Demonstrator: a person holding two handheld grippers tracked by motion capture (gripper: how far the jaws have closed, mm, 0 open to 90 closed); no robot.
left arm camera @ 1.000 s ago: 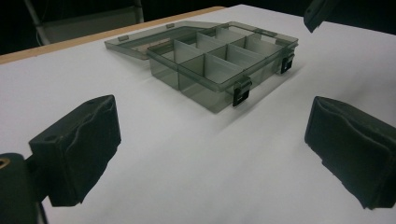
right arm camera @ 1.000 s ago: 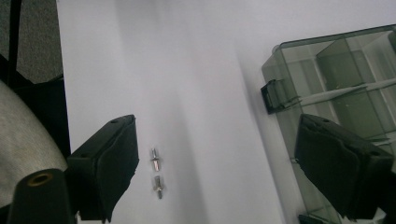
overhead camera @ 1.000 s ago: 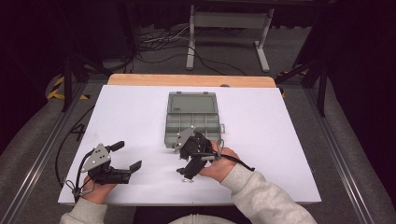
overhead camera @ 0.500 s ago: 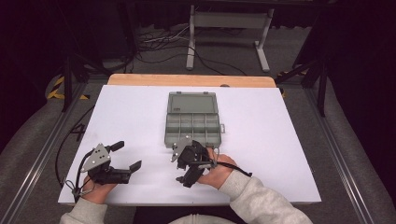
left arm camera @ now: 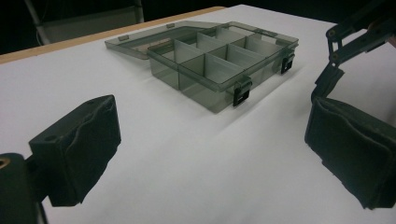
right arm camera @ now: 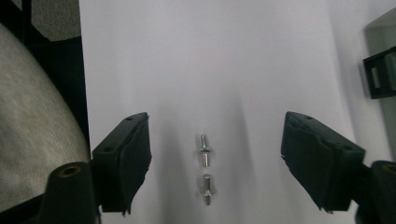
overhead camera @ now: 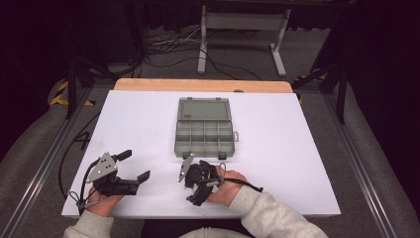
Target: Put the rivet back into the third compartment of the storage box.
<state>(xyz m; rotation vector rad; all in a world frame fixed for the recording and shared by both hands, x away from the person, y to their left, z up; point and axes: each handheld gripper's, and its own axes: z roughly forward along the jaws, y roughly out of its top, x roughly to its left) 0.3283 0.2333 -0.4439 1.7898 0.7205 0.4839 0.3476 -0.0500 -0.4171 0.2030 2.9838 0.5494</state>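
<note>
Organizer box (overhead camera: pixel 204 134): clear grey plastic, lid laid flat open on its far side; divided compartments look bare; two dark latches on its near wall.
Rivets: two small metal rivets (right arm camera: pixel 204 150) and (right arm camera: pixel 207 189) lie end to end on the white sheet, near side of the box; both sit between the right gripper's jaws, untouched.
Right gripper (overhead camera: pixel 194 184): just off the box's near edge, tipped downward; jaws have just been narrowing, wide gap remains, pads off the rivets.
Left gripper (overhead camera: pixel 136 167): well to the box's left, jaws spread, nothing between them.
Surface: white sheet (overhead camera: pixel 124 124) over a wood-edged table; dark room, cables and a stand's legs beyond the box.
Views: the right gripper view picks out the rivets; the left gripper view shows the box's dividers.
</note>
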